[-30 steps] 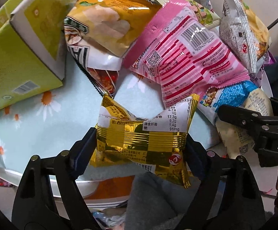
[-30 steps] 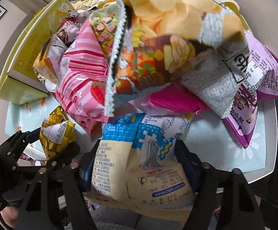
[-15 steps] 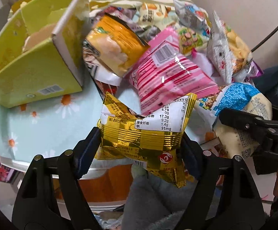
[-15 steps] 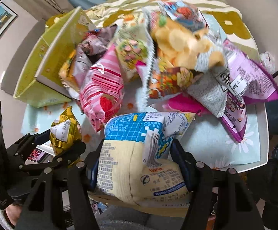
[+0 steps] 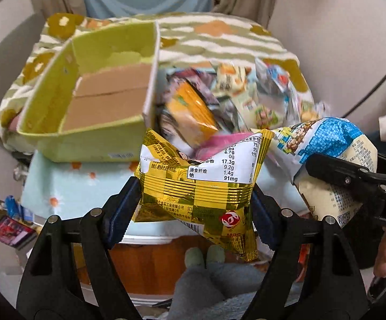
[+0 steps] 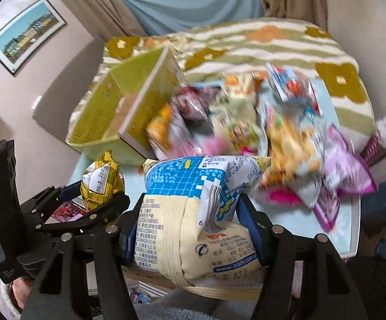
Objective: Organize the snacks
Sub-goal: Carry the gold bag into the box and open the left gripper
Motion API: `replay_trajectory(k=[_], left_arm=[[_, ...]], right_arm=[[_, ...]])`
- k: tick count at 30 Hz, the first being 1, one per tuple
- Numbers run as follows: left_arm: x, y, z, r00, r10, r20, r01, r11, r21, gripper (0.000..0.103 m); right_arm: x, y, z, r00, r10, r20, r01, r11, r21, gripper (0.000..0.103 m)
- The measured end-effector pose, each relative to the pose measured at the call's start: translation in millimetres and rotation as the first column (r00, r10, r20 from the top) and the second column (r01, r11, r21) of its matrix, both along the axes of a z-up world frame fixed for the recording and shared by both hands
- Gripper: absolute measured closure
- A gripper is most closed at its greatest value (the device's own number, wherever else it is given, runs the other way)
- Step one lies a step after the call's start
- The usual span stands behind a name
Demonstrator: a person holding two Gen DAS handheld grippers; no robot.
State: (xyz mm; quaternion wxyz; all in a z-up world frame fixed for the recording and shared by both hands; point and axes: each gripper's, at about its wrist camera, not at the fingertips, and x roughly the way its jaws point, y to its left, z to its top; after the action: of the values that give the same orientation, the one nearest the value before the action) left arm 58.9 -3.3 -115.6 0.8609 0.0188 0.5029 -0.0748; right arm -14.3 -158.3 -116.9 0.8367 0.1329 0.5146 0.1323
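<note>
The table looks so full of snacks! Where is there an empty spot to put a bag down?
The green box shows a bare cardboard floor. The blue daisy cloth is free in front of that box, left of the gold packet. Another bare strip lies near the table's edge below the purple bag. The middle snack pile is crowded.

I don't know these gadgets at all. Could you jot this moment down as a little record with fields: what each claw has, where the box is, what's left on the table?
Left gripper: shut on the gold snack packet, held clear of the table.
Right gripper: shut on the blue and cream snack bag, also held clear of the table.
Box: yellow-green cardboard box, open, no snacks visible inside, left of the pile.
Pile: loose snack bags, blurred, on the blue floral tablecloth.
</note>
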Motion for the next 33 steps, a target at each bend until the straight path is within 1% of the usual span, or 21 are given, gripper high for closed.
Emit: replay_trajectory(k=[3,8,13,19,22,25,26,27,29,31,33], left_arm=[[7.5,7.5,15.8,0.999,0.03,0.043,-0.03,0.999,0.01,0.026],[27.7,27.6,35.1,0.993,0.078,0.093,-0.078,0.997,-0.004,0.026],[65.9,57.5,43.9,0.988,0.099,0.117,-0.099,0.995,-0.007,0.026],[128.6,103.0,48.1,0.986,0.11,0.122,-0.109,0.994,-0.01,0.026],[164.5,125.4,43.8,0.987,0.109,0.118,-0.11,0.994,0.003,0.026],[199.4,144.3,34.5,0.99,0.098,0.105,-0.101,0.995,0.021,0.026],[210.5,149.6,30.1,0.991,0.092,0.1,-0.095,0.995,0.028,0.026],[222.4,154.8,24.5,0.992,0.083,0.094,-0.087,0.995,0.038,0.026],[240.8,161.1,13.7,0.994,0.066,0.084,-0.071,0.996,0.055,0.025],[260.7,167.1,-0.1,0.996,0.054,0.073,-0.059,0.995,0.079,0.025],[277.0,170.4,-15.2,0.997,0.05,0.056,-0.055,0.993,0.102,0.025]], right_arm=[[14.7,7.3,14.3,0.999,0.024,0.041,-0.024,1.0,0.006,0.043],[45.8,26.6,30.1,0.994,0.065,0.088,-0.064,0.998,-0.014,0.043],[85.0,45.8,46.1,0.987,0.089,0.132,-0.088,0.996,-0.013,0.043],[151.6,85.5,55.5,0.982,0.094,0.162,-0.095,0.995,-0.004,0.043],[183.5,107.6,54.9,0.98,0.093,0.174,-0.09,0.996,-0.02,0.043],[220.9,130.0,46.4,0.98,0.084,0.179,-0.08,0.996,-0.027,0.042],[227.9,134.5,43.9,0.979,0.085,0.183,-0.08,0.996,-0.031,0.042],[237.1,141.1,40.3,0.979,0.082,0.186,-0.074,0.996,-0.049,0.042],[251.7,150.3,32.9,0.984,0.075,0.164,-0.062,0.995,-0.08,0.042],[263.3,156.1,24.4,0.99,0.06,0.131,-0.049,0.995,-0.082,0.042],[269.5,159.1,18.1,0.992,0.039,0.123,-0.03,0.997,-0.075,0.042]])
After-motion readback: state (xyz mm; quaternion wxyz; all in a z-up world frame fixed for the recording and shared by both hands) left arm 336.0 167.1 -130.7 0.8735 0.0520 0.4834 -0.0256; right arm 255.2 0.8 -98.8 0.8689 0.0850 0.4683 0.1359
